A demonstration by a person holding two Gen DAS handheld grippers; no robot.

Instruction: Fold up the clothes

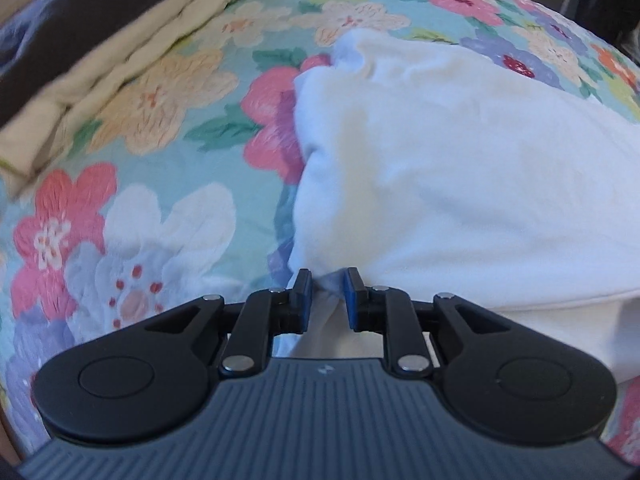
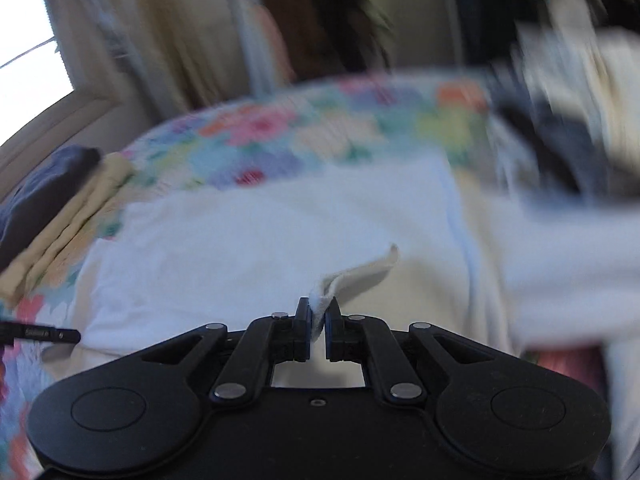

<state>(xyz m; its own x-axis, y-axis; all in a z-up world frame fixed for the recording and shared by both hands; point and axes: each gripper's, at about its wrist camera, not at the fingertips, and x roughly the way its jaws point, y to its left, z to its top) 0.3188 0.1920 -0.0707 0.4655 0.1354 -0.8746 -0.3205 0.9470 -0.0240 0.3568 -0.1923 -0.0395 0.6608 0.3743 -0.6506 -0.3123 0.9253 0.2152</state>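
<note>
Left gripper (image 1: 327, 280): fingers (image 1: 303, 300) a narrow gap apart, clamped on a bunched fold at the near edge of the white garment (image 1: 460, 184).
Right gripper (image 2: 319, 312): fingers (image 2: 305, 330) drawn nearly together, pinching a thin hem strip of the white garment (image 2: 256, 236); the strip rises from the tips toward 1 o'clock.
White garment, location: spread on the bed over the floral quilt (image 1: 168, 216). In the left wrist view it fills the frame from 12 to 4 o'clock, its left edge running from the fingertips up toward 12 o'clock.
Edges: in the right wrist view the garment's far edge lies across mid-frame, with quilt (image 2: 304, 136) showing beyond it toward 12 o'clock.
Neighbouring items: folded cream cloth (image 1: 120, 64) with a dark garment (image 1: 68, 36) lying on it, at 10 o'clock, well apart from the white garment.
Open room: bare quilt from 7 to 10 o'clock of the left gripper.
Image quality: right wrist view blurred; items at its 2 o'clock cannot be identified.
</note>
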